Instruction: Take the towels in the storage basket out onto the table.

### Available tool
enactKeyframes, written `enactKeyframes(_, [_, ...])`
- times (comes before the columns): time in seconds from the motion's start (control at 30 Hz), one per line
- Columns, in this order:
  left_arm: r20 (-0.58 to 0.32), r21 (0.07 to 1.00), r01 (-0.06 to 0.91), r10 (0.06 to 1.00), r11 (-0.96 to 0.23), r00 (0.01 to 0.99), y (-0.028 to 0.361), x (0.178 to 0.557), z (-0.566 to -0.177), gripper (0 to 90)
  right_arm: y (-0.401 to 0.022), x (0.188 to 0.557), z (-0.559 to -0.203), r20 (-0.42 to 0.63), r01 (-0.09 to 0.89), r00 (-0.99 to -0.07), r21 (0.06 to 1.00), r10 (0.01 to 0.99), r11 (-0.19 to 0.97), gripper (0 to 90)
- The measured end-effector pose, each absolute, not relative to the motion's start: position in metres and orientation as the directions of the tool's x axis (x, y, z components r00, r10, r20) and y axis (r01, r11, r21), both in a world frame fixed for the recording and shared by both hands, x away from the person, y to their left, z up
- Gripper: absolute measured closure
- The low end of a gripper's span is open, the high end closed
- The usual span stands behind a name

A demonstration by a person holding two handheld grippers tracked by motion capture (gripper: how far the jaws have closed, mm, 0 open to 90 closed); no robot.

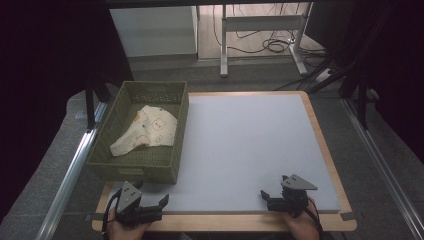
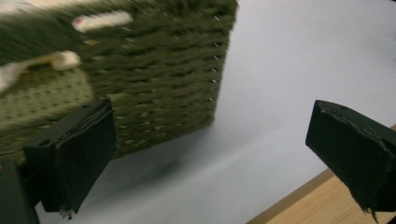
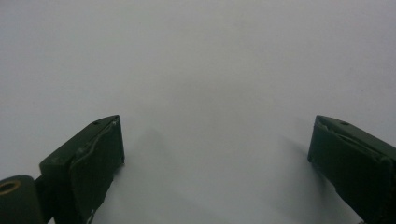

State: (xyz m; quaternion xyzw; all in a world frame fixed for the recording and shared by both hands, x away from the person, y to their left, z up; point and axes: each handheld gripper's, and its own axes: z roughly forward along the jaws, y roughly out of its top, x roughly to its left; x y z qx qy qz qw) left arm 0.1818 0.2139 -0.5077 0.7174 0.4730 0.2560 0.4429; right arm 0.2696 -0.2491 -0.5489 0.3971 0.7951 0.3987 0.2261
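The left hand-held gripper is held at the near edge of the worktop, just in front of the near right corner of the basket; its jaws are spread wide and nothing is grasped. In the left gripper view the woven olive wall of the basket is seen just beyond the left jaw, apart from it. The right hand-held gripper is held well to the right of the basket, also at the near edge, over the pale grey mat; its jaws are likewise released and bare, with plain mat between them. Both tools are judged to be parked low and open in readiness, the left one being the nearer to the basket and so the likelier to reach in.

The cloth, cream with small printed figures, lies inside the basket on its floor, crumpled rather than folded. It is touched by neither hand-held gripper. Its broader part lies toward the basket's far right, and it tapers to a narrow end at the near left; its long axis thus runs diagonally across the basket. The placement is judged to keep the cloth contained until it is lifted out onto the mat, which lies directly right of the basket.
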Motion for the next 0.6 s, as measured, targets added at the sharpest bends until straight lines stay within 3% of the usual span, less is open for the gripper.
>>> enactKeyframes(0.6, [-0.018,0.911,0.389,0.93,-0.136,0.367,0.243,0.184,-0.466,4.6,-0.249,0.27,-0.549,-0.042,0.451,-0.583,0.814,0.812,0.366,3.7])
